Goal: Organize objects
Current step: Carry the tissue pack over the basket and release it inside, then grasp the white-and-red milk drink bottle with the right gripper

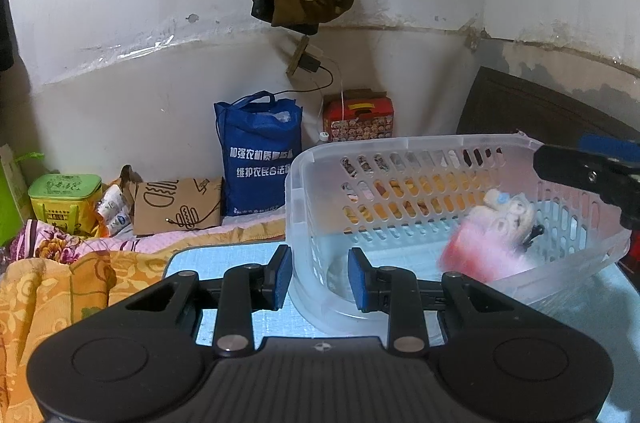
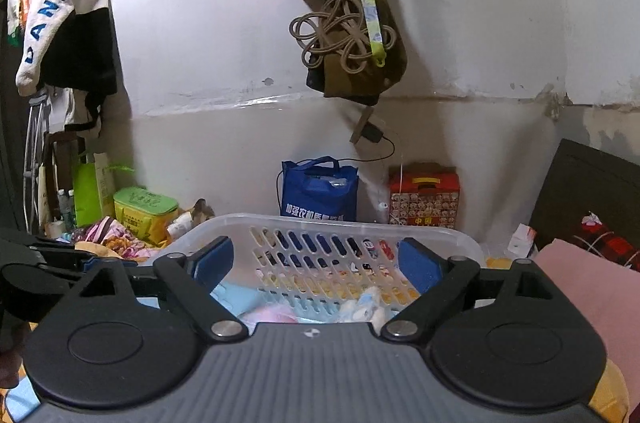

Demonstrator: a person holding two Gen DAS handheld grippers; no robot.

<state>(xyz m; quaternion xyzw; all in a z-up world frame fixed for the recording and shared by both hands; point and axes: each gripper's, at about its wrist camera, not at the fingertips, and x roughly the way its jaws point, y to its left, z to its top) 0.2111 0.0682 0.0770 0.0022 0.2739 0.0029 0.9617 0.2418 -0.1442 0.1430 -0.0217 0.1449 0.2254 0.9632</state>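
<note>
A clear plastic basket point(image 1: 316, 191) stands on a light blue table top point(image 1: 208, 259). Inside it lie a blurred pink fluffy thing point(image 1: 476, 255), a small white plush toy point(image 1: 508, 209) and a small black item point(image 1: 532, 235). My left gripper point(image 1: 320, 279) straddles the basket's near left corner, its blue pads on either side of the wall with a gap, not clamped. My right gripper point(image 2: 316, 263) is wide open and empty above the basket point(image 2: 352, 227), with the pink thing point(image 2: 268, 315) and white toy point(image 2: 364, 307) below it. The right gripper also shows at the right edge of the left wrist view point(image 1: 588, 175).
A blue tote bag point(image 1: 260, 155), a red patterned box point(image 1: 360, 121), a brown paper bag point(image 1: 176, 203) and a green box point(image 1: 66, 197) line the wall. Orange floral bedding point(image 1: 60, 287) lies left. Cords and bags point(image 2: 348, 35) hang overhead. A pink cloth point(image 2: 592, 283) lies right.
</note>
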